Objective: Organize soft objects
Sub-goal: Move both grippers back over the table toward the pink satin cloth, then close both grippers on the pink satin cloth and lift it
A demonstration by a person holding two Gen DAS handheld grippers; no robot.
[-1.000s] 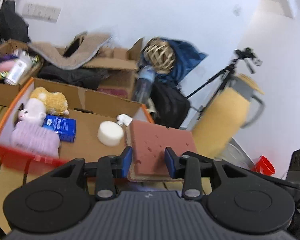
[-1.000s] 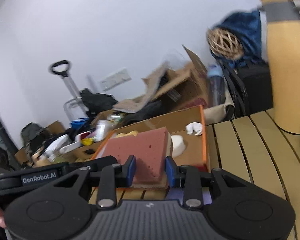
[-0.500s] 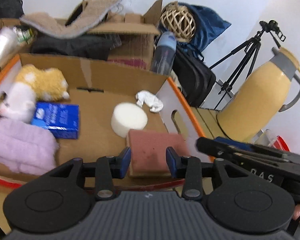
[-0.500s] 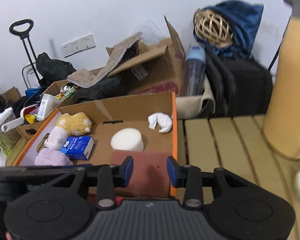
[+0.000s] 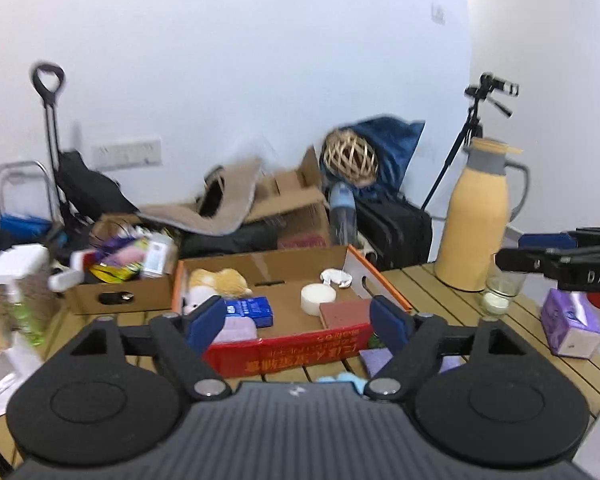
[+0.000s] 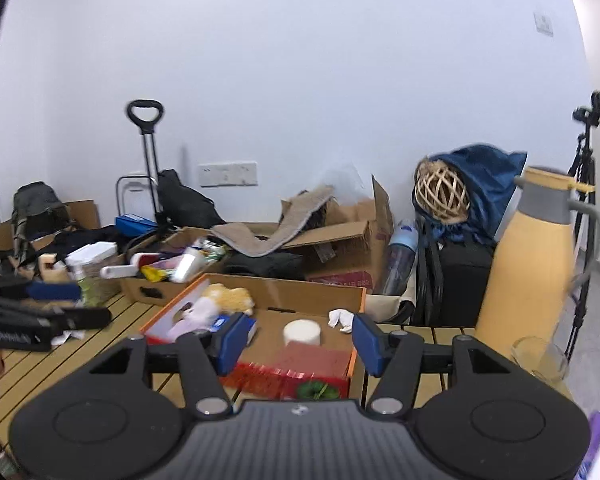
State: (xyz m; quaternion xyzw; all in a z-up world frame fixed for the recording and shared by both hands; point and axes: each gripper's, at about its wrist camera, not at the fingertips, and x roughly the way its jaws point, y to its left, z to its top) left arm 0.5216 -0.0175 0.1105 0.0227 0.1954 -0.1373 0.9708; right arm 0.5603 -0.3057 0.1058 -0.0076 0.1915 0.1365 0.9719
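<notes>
The red-brown sponge (image 5: 345, 313) lies flat in the front right corner of the orange-rimmed cardboard box (image 5: 292, 354), next to a white foam cylinder (image 5: 317, 299). It also shows in the right wrist view (image 6: 316, 359). The box also holds a yellow plush (image 5: 220, 280), a pink knitted item (image 5: 236, 330) and a blue packet (image 5: 249, 309). My left gripper (image 5: 298, 325) is open and empty, pulled back in front of the box. My right gripper (image 6: 298, 345) is open and empty, also in front of the box (image 6: 288, 376).
A tall yellow thermos (image 5: 478, 216) and a glass (image 5: 502, 290) stand on the slatted table at the right, with a purple tissue pack (image 5: 570, 326). A green object (image 6: 316, 390) and purple and blue soft items (image 5: 374, 358) lie before the box. Cluttered cartons stand behind.
Both grippers let go of the red-brown sponge, opened wide and drew back and up from the box. The sponge now lies in the box.
</notes>
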